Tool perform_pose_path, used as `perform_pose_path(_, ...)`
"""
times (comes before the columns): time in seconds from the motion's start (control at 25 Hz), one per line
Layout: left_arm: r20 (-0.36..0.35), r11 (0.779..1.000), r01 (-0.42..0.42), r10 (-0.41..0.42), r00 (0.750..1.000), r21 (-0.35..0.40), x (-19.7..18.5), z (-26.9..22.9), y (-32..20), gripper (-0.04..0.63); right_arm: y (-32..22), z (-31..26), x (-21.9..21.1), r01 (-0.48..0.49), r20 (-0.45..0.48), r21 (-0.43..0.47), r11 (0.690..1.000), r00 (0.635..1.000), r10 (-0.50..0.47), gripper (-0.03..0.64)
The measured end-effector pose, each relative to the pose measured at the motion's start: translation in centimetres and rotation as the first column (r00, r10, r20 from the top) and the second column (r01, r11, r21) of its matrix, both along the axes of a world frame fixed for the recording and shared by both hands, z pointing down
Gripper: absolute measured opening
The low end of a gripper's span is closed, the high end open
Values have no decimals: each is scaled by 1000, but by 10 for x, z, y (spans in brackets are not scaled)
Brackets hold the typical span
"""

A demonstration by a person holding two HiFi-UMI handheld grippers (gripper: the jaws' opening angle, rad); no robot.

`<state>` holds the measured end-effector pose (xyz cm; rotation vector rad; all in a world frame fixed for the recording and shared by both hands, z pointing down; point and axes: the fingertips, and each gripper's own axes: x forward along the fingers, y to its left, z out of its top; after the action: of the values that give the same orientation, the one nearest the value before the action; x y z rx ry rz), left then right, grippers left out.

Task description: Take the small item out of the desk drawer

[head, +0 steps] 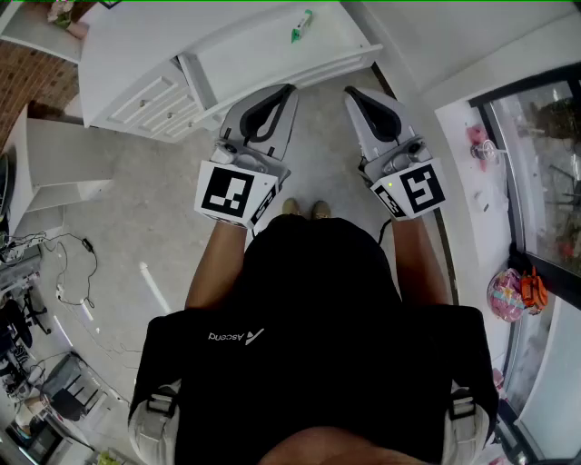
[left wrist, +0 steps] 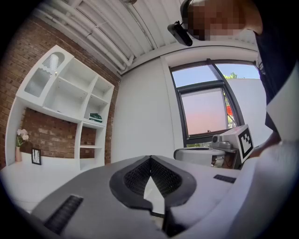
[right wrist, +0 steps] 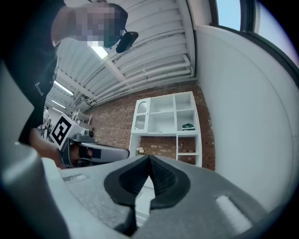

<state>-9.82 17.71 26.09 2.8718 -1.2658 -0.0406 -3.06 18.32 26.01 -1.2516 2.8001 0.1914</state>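
In the head view a white desk (head: 245,54) stands in front of me, its drawers (head: 150,102) on the left all closed. A small green item (head: 301,25) lies on the desktop. The inside of the drawers is hidden. My left gripper (head: 289,88) and right gripper (head: 349,91) are held side by side at waist height, just short of the desk's front edge and level. Both are shut with nothing between the jaws. The left gripper view shows its tips (left wrist: 150,158) meeting; the right gripper view shows the same (right wrist: 149,158).
A white shelf unit (left wrist: 70,93) stands against a brick wall (right wrist: 112,121) behind the desk. A window (head: 545,182) and a white sill with pink things (head: 478,141) run along the right. Cables (head: 64,263) lie on the floor at the left.
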Motion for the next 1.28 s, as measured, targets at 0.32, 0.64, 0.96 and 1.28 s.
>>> perform_pose_path(0.32, -19, 1000, 1, -1, 1000, 3, -5, -3, -1, -2, 1, -1, -4, 1, 15, -4, 1000, 1000, -1, 0)
perform_pose_path(0.64, -49, 1000, -11, 11, 999, 2, -29, -2, -15, -2, -10, 2, -22, -38, -2, -12, 999, 999, 38, 2)
perform_pose_path(0.96, -62, 999, -40, 40, 997, 7, -48, 8, -38, -2, -23, 9, -41, -75, -21, -31, 997, 997, 74, 0)
perform_pose_path(1.28, -58, 999, -44, 44, 997, 2, -52, 18, -68, -2, -52, 15, -48, -72, -37, -27, 997, 997, 71, 2)
